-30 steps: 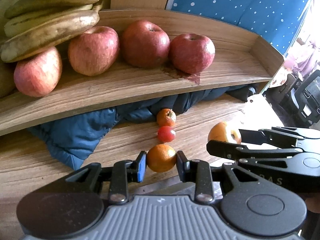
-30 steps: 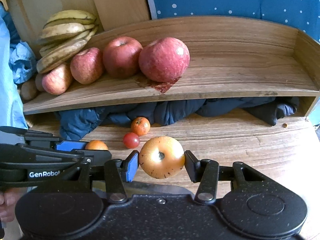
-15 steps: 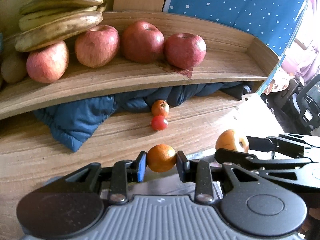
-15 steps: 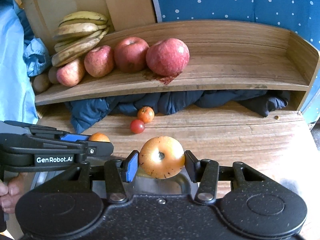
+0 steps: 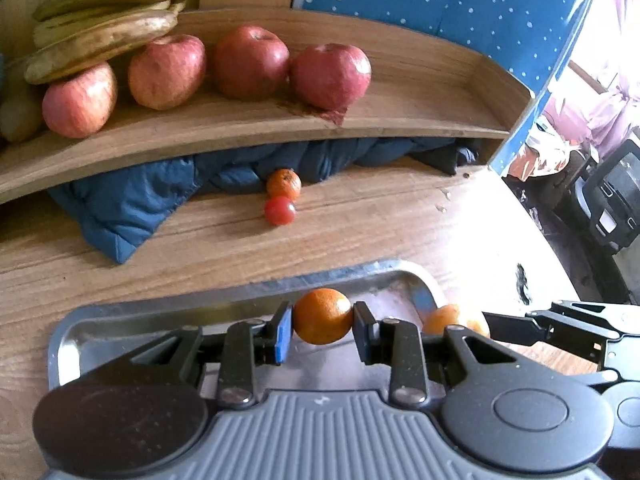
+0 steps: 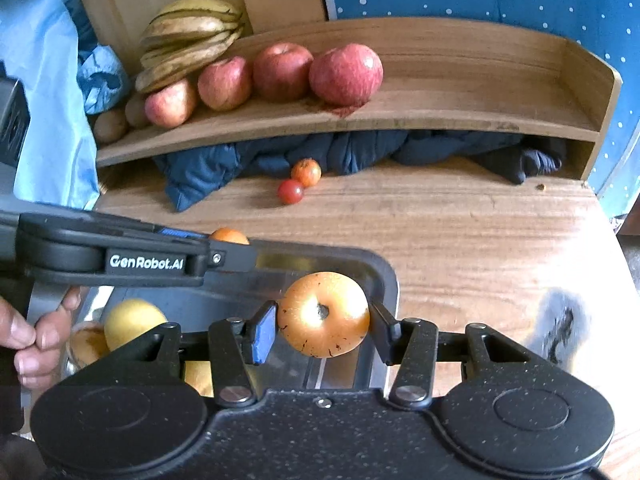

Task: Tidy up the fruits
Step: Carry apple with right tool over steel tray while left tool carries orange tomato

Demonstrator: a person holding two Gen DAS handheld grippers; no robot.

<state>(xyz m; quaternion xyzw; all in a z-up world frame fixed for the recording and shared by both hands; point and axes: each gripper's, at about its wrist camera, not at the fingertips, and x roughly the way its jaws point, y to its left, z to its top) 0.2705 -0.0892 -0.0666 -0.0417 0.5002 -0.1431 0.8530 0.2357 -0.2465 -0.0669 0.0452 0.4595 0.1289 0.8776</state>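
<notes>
Four red apples are sitting in a row on the shelf across the upper frame, one banana bunch upper left. At centre I'm seeing one small orange touching one tomato. Lower down, my left gripper is clamping an orange over the metal tray; my right gripper is squeezing a yellow-orange apple.

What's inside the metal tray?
In the tray, at its left end, a yellow fruit lies beside another brownish fruit. The right gripper covers the rest, so anything more there is hidden.
</notes>
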